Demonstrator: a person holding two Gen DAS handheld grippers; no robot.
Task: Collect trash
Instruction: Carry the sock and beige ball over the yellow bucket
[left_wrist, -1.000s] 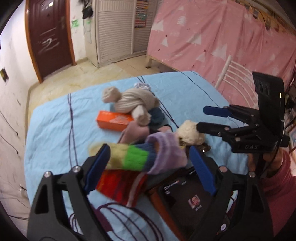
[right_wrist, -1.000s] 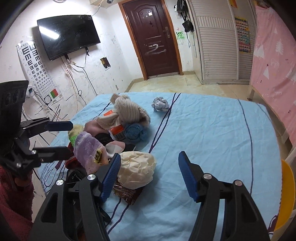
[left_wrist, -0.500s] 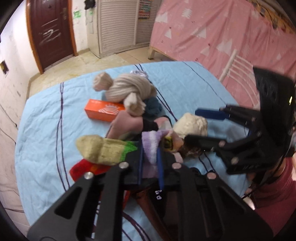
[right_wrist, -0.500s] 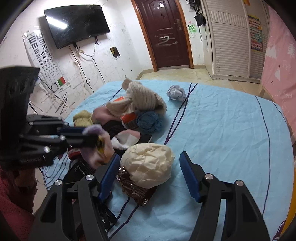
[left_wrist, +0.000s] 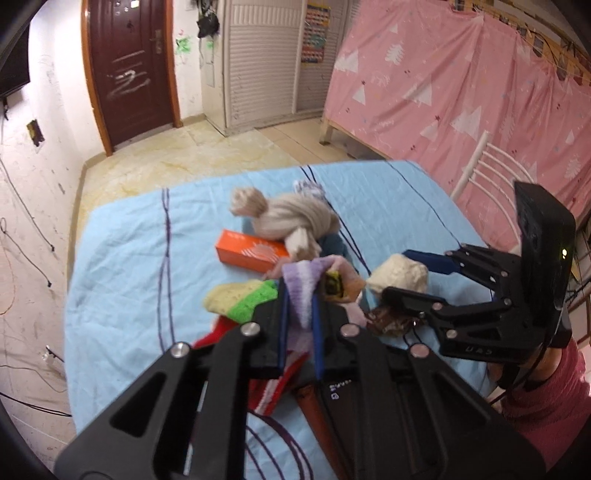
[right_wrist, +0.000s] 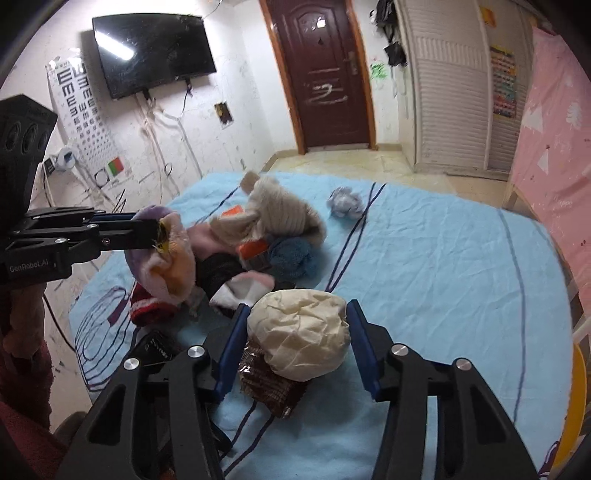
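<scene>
We see our left gripper (left_wrist: 300, 314) pinched tight on a striped sock (left_wrist: 301, 284) — purple at the cuff, green and yellow further along — with the fabric squeezed between the two blue pads and lifted off the pile. From the right wrist view the same sock (right_wrist: 162, 258) hangs from the left gripper's (right_wrist: 149, 230) tips above the heap of clothes.

Our right gripper (right_wrist: 295, 343) stands spread, its blue pads on either side of a crumpled cream paper ball (right_wrist: 299, 332); we cannot tell whether they touch it. The ball rests on a brown foil wrapper (right_wrist: 269, 384) on the light blue bedsheet (right_wrist: 443, 277).

Behind these lies the pile: a knotted beige knit (left_wrist: 295, 218), an orange box (left_wrist: 251, 253) just beside it, a blue knit (right_wrist: 291, 256) and a red sock (right_wrist: 147, 306). Further back on the sheet, well apart from the pile, sits a small crumpled white-grey paper wad (right_wrist: 345, 201) — near a dark purple stripe
</scene>
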